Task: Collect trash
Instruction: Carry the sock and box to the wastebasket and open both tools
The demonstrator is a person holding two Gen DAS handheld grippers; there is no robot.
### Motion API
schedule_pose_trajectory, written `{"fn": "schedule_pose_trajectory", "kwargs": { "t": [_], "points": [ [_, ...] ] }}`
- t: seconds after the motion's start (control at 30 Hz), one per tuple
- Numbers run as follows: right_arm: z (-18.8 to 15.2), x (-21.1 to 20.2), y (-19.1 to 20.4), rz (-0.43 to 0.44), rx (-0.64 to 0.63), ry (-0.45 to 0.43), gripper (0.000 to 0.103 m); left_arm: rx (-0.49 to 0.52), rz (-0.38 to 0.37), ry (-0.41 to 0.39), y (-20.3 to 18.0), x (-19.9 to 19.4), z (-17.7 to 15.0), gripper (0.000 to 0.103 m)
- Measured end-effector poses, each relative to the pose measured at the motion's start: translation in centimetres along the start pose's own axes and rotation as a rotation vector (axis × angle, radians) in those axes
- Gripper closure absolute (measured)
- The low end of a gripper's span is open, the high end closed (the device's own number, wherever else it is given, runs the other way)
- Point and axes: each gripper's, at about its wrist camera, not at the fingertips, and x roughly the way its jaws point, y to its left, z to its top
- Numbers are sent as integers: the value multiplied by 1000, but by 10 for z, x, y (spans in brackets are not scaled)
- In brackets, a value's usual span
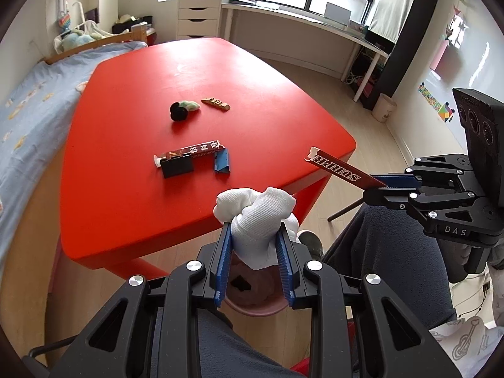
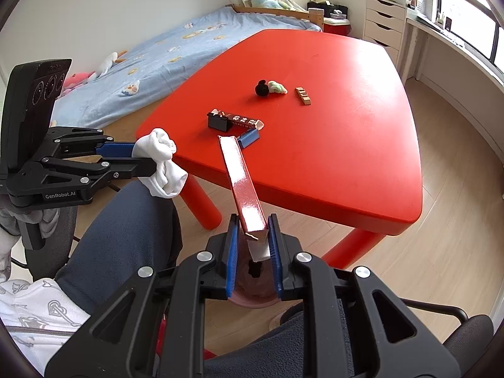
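Note:
My left gripper (image 1: 254, 233) is shut on a crumpled white cloth (image 1: 256, 217), held off the near edge of the red table (image 1: 220, 72); the cloth also shows in the right wrist view (image 2: 162, 160). My right gripper (image 2: 252, 236) is shut on a long dark red box (image 2: 242, 182), seen from the left as a strip lettered "SURPRI" (image 1: 340, 168). Both hover over a pink bin (image 2: 252, 299) between my knees. On the table lie a brown wrapper (image 1: 192, 151), a black clip (image 1: 177, 167), a blue piece (image 1: 222, 162), a black-and-green lump (image 1: 184, 108) and a small tan block (image 1: 216, 103).
A bed with a blue cover (image 2: 163, 56) runs along the table's far side. White drawers (image 1: 198, 15) and a long desk (image 1: 302, 22) stand under the window. A cream bin (image 1: 383, 107) sits on the floor by the desk. My legs and chair are below the grippers.

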Motion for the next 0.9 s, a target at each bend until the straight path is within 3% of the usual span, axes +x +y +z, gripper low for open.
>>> {"fn": "schedule_pose_trajectory", "kwargs": {
  "t": [0.63,0.73,0.77,0.8,0.83,0.87,0.9],
  "points": [
    [-11,4,5,12,6,17,85,10,-18,14,-8,4,-10,76],
    [-11,6,5,25,5,21,83,13,-25,18,-8,4,-9,71],
    [-12,6,5,21,6,19,69,12,-30,16,-8,4,-9,67],
    [-12,6,4,13,11,13,56,11,-26,17,-9,5,-8,54],
    [-12,5,2,5,20,4,33,7,-21,11,-8,5,-8,43],
    [-12,5,1,-1,30,-4,21,-2,-12,0,-7,4,-8,23],
    [-12,5,-1,-7,39,-3,19,-9,-2,-16,-5,3,-9,15]
  ]
}}
